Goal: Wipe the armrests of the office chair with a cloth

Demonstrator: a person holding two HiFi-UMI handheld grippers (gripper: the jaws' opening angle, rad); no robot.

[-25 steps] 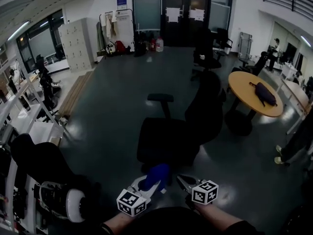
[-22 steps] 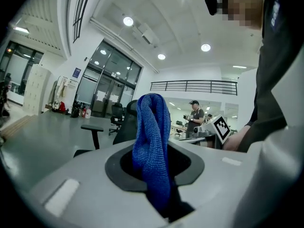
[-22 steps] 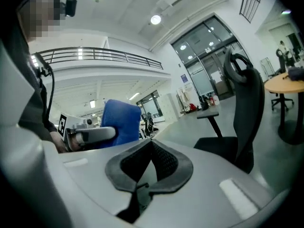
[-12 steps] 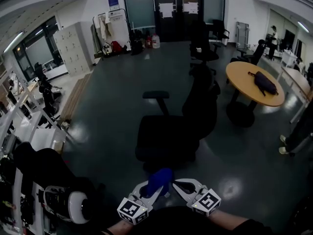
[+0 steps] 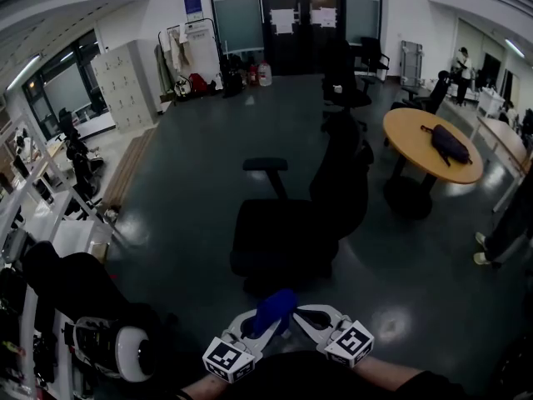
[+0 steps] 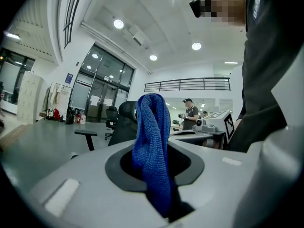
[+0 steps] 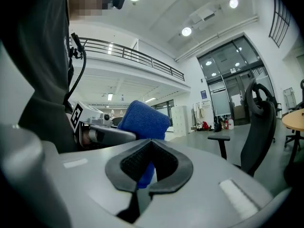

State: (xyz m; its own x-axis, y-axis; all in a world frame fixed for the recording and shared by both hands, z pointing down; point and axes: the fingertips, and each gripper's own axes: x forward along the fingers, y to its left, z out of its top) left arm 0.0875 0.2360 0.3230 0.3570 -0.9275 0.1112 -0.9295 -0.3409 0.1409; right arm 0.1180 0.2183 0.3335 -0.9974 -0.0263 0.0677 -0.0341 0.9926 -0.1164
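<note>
Left gripper (image 5: 260, 330) is clamped on the blue knitted cloth (image 5: 274, 308); the right gripper (image 5: 306, 315), jaws together, holds nothing. Straight ahead and well apart stands the black office chair (image 5: 287, 232), its visible armrest (image 5: 265, 164) lying crosswise on the far side

cloth (image 6: 152, 146): showing as blue knitted fabric, nubbly and matt
left gripper (image 6: 154, 167) and right gripper (image 7: 149, 167): looking like smooth grey matt plastic
pads (image 7: 127, 167): showing black, with a fine rough grain
office chair (image 5: 283, 240): reading black and matt
floor (image 5: 183, 190): gleaming dark, smooth, glossy, throwing back lamp glare
round table (image 5: 416, 140): showing a smooth wood-toned top
</note>
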